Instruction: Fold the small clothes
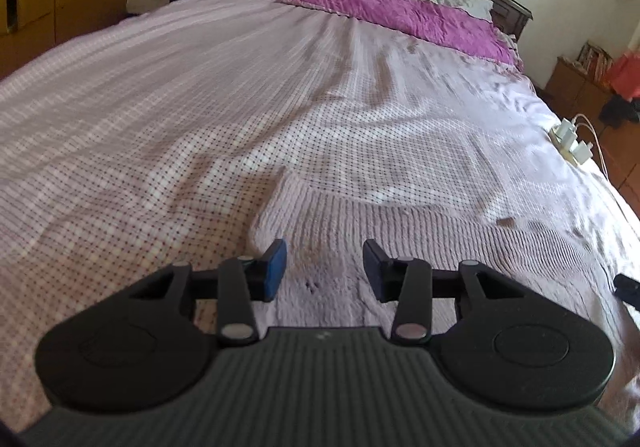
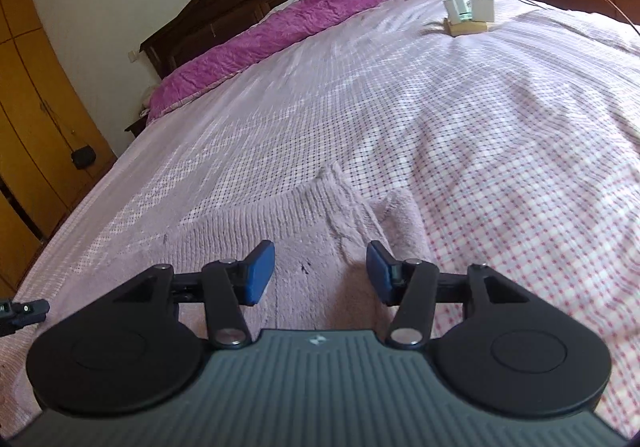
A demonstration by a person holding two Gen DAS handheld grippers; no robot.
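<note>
With the pale knitted sweater [image 1: 400, 231] lying flat on the bed [image 1: 160, 107], the left gripper [image 1: 325, 267] and right gripper [image 2: 321, 273], both parted and empty, should pinch matching edges evenly.

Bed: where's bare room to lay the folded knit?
Free: the checked sheet between the pale knit garment and the purple blanket. Crowded: the power strip with chargers and cables by the far edge.

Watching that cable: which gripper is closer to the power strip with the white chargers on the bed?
Right. The right gripper hovers over the pale knit garment with the power strip ahead; from the left gripper, it lies far off at the bed's right edge.
</note>
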